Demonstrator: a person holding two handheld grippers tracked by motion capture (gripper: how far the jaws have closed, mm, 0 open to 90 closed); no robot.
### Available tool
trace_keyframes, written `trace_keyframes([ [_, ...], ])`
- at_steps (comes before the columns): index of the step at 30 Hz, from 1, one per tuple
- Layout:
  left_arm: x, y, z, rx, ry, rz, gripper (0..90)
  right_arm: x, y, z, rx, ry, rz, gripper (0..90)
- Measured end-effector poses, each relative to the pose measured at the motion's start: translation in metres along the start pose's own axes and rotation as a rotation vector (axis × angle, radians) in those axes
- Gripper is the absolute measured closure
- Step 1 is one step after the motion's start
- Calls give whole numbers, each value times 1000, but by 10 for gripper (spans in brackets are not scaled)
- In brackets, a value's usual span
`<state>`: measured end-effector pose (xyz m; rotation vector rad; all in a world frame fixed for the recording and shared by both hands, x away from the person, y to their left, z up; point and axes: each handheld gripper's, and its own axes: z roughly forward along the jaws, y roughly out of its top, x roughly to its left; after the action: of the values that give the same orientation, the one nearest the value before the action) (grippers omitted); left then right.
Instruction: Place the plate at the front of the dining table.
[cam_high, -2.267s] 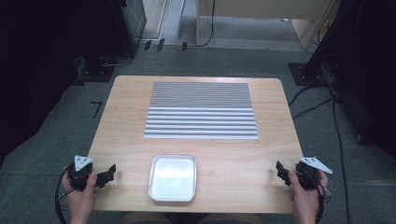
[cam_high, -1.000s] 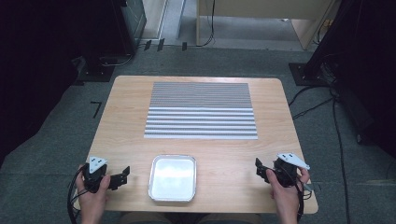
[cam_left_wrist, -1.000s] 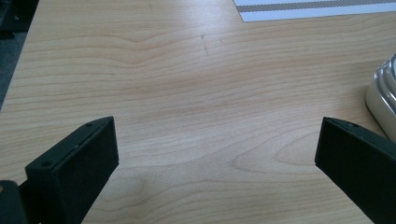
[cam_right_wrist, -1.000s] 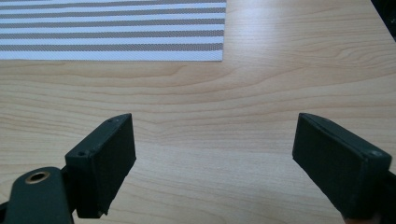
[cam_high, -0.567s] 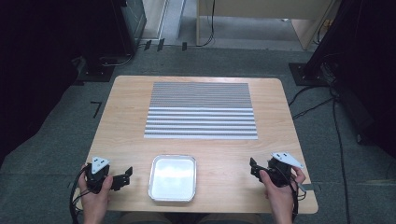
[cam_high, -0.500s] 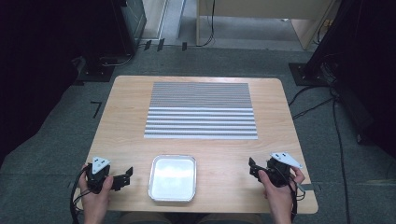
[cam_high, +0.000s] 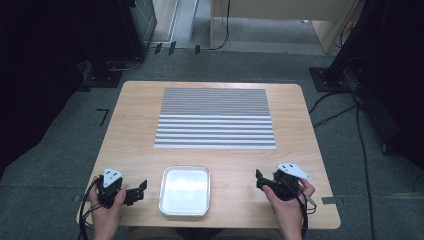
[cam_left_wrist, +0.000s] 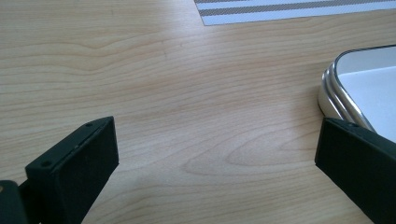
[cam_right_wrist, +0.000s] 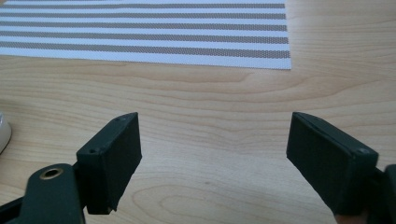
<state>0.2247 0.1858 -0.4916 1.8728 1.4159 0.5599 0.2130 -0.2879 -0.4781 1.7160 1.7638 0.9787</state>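
One wooden table, one striped mat, one metal tray, two hand-held grippers. Tray empty, at near edge of table, centred. Mat at centre, extending toward far side. Left gripper just left of tray, jaws spread wide, nothing between them. Right gripper well right of tray, jaws spread wide, likewise gripping nothing. Both low over bare wood at near side.
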Motion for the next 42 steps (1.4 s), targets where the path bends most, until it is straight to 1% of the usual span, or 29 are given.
trace_keyframes([
  [2,-1,0,0,3,-5,3,0,2,0,1,10,-11,6,202],
  [5,-2,0,1,4,-8,3,0,5,0,2,11,-26,16,223],
  [8,-3,0,1,4,-11,1,0,7,0,2,7,-29,23,232],
  [10,-5,1,1,6,-16,4,0,12,0,2,10,-27,30,265],
  [13,-6,1,1,4,-19,3,0,15,0,2,15,-25,28,274],
  [16,-10,2,0,4,-27,9,0,23,-1,3,13,-30,14,318],
  [17,-10,2,0,4,-27,9,0,23,-1,3,13,-30,14,318],
  [18,-11,2,0,2,-30,10,0,28,-2,3,6,-34,4,335],
  [20,-12,2,0,1,-33,11,0,33,-2,3,3,-33,0,344],
  [21,-12,2,0,1,-33,11,0,33,-2,3,3,-33,0,344],
  [22,-14,2,0,2,-35,13,0,37,-3,3,-4,-31,-4,358],
  [26,-18,2,1,2,-47,15,0,46,-5,4,2,-36,-13,360],
  [27,-18,2,1,2,-47,15,0,48,-6,4,3,-33,-10,360],
  [28,-21,2,1,-1,-50,18,0,49,-6,4,3,-30,-9,360],
  [29,-21,2,1,-1,-50,18,15,49,-6,4,3,-30,-9,360],
  [30,-24,1,1,-3,-24,21,51,53,-7,5,2,-15,-9,362],
  [31,-26,1,2,0,-18,24,61,55,-8,5,1,-10,-7,365],
  [33,-27,1,2,-1,-22,23,61,58,-9,5,-1,-3,-4,372],
  [34,-28,1,2,-1,-33,18,62,63,-10,5,-6,11,-3,380],
  [35,-28,1,1,-3,-42,7,62,64,-11,5,-8,14,-5,382],
  [37,-29,1,1,-2,-46,4,61,67,-12,5,-12,16,-7,382],
  [38,-29,1,0,-4,-50,-2,61,72,-13,5,-14,15,-17,384],
  [42,-30,1,-2,-9,-60,-14,61,79,-15,6,2,15,-14,377],
])
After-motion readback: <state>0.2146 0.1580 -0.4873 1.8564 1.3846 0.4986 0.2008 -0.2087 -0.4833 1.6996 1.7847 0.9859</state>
